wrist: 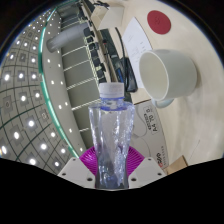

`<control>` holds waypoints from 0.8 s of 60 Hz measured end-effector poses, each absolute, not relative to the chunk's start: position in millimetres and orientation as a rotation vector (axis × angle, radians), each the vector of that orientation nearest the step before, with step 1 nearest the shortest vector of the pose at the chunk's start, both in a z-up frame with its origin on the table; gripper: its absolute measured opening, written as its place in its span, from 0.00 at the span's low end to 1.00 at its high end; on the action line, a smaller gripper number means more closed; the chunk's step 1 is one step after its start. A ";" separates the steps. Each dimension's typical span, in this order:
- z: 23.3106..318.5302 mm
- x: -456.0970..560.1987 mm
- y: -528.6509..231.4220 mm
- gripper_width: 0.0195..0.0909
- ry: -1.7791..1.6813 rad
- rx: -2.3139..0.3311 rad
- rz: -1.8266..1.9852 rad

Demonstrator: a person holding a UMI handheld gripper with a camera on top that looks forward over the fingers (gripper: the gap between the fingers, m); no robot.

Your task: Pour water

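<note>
The fingers (110, 168) grasp a clear plastic water bottle (112, 135) with its cap on, tilted toward an empty white cup (166, 76) on the surface (185, 130).

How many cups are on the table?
1. A white cup stands on the table, beyond the clear plastic water bottle held between the gripper fingers. Others may be hidden behind the bottle.

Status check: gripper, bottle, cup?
Gripper shut on capped water bottle. White cup beyond, upright on table. Nothing between them.
</note>
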State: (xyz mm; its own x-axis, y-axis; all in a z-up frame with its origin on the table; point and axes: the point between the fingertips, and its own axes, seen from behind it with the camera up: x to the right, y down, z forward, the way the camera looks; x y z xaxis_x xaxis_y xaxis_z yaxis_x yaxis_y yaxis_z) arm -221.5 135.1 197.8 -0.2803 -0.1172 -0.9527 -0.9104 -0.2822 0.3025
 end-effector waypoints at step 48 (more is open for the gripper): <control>307.7 -110.0 130.8 0.18 0.603 -1.634 0.964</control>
State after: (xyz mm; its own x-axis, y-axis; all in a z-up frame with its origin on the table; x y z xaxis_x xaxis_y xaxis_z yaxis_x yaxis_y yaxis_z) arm -110.0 130.8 307.7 0.5410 0.0922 -0.8359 -0.7921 -0.2781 -0.5433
